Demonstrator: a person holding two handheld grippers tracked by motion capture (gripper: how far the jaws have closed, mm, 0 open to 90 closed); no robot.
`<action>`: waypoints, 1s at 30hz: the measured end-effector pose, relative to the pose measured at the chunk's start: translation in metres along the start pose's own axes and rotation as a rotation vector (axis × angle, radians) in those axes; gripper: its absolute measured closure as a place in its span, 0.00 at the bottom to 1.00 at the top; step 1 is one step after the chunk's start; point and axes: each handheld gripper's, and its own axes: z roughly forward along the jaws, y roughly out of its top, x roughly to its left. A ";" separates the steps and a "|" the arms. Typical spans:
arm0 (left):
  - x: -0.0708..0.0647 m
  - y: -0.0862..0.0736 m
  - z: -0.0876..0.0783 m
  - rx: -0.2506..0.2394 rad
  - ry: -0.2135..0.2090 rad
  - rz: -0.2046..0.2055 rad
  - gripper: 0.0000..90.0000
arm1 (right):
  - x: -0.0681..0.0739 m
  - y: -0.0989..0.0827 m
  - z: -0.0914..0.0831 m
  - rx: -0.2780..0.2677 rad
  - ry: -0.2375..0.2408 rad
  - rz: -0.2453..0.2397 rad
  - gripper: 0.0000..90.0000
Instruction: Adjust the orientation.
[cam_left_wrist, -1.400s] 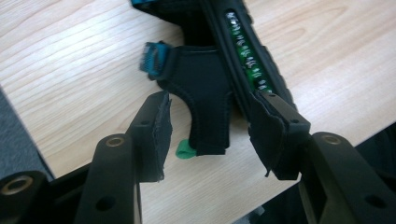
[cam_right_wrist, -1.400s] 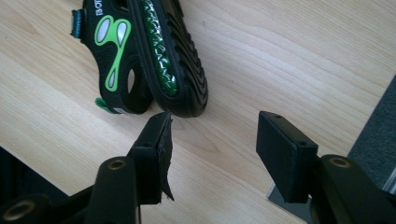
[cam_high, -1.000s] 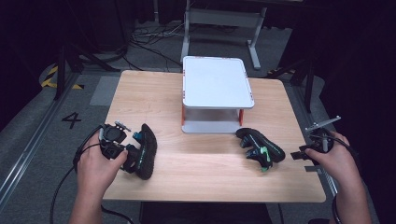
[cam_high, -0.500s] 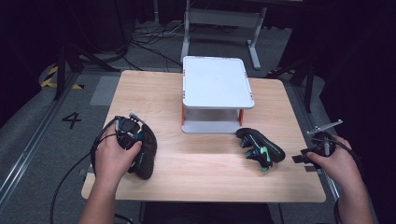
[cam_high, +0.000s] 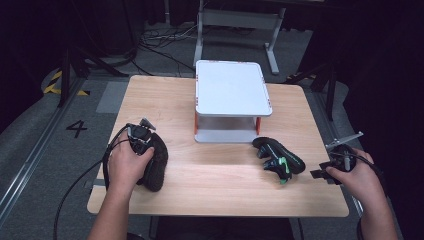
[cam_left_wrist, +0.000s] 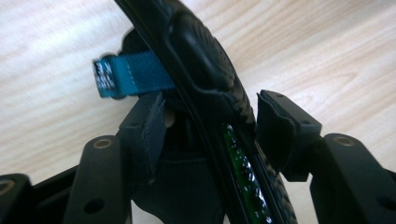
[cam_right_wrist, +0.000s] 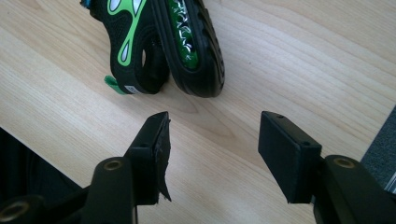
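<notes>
The surface (cam_high: 210, 185) carries a white two-tier shelf (cam_high: 232, 95) at 12 o'clock, presumably the destination for both shoes. The left shoe (cam_high: 155, 162) lies at 8 o'clock. My left claw (cam_left_wrist: 208, 126) straddles its sole edge, jaws part open, pads not yet pressing. My right claw (cam_right_wrist: 212, 154) stands part open and empty, facing the green-marked shoe (cam_right_wrist: 159, 42) at 4 o'clock. No legible branding; floor marking "4" (cam_high: 77, 128).

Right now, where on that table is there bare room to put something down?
The bare wood between the left shoe and the right shoe, in front of the white two-tier stand, is free. So is the far left corner of the table, beside the stand. It is crowded at the left gripper, whose jaws straddle the left shoe.
</notes>
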 end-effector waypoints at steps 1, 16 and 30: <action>-0.002 -0.001 0.000 0.000 -0.001 0.006 0.49 | 0.001 0.000 0.001 0.000 0.001 -0.004 0.50; -0.044 0.014 0.007 -0.007 -0.017 0.073 0.73 | 0.000 0.000 -0.006 -0.027 -0.008 -0.019 0.49; -0.141 0.059 0.033 -0.006 -0.195 0.195 0.73 | 0.002 0.003 -0.004 -0.024 0.001 -0.036 0.49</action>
